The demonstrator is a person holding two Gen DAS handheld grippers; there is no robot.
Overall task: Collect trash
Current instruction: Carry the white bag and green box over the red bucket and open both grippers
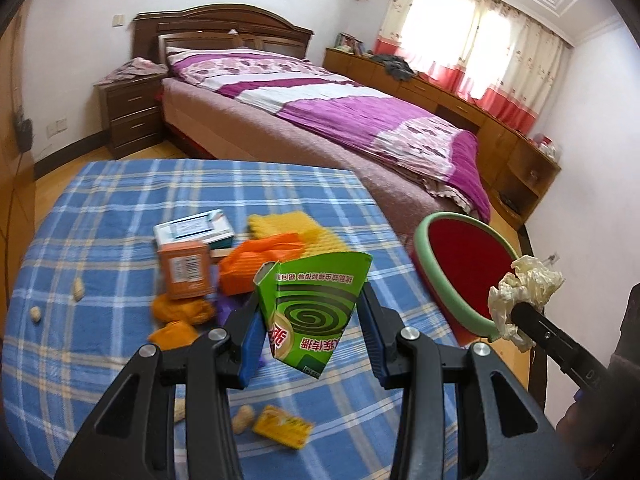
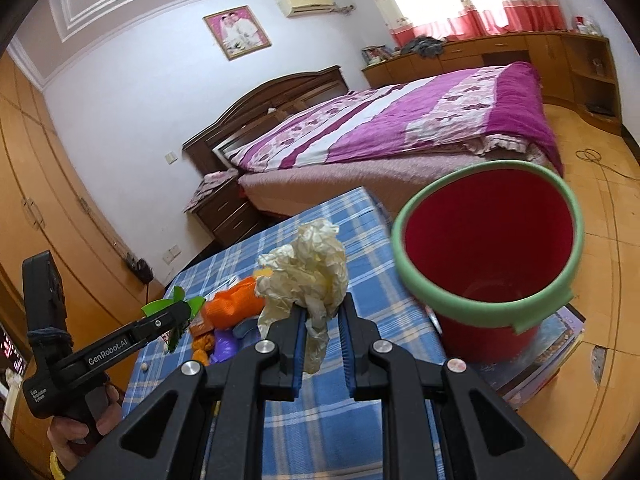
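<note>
My left gripper (image 1: 310, 300) is shut on a green mosquito-coil box (image 1: 312, 304) and holds it above the blue plaid table (image 1: 120, 192). It also shows in the right wrist view (image 2: 176, 316). My right gripper (image 2: 322, 312) is shut on a crumpled cream paper wad (image 2: 308, 272), which also shows in the left wrist view (image 1: 520, 296). A red bin with a green rim (image 2: 488, 248) stands just right of the table, beside the wad; it also shows in the left wrist view (image 1: 464, 264).
On the table lie an orange box (image 1: 186, 270), a white and teal box (image 1: 194, 230), orange wrappers (image 1: 260, 260), a yellow foam sheet (image 1: 296, 228), a yellow packet (image 1: 284, 426) and peanuts (image 1: 78, 288). A bed (image 1: 320, 120) stands behind. Books (image 2: 540, 364) lie under the bin.
</note>
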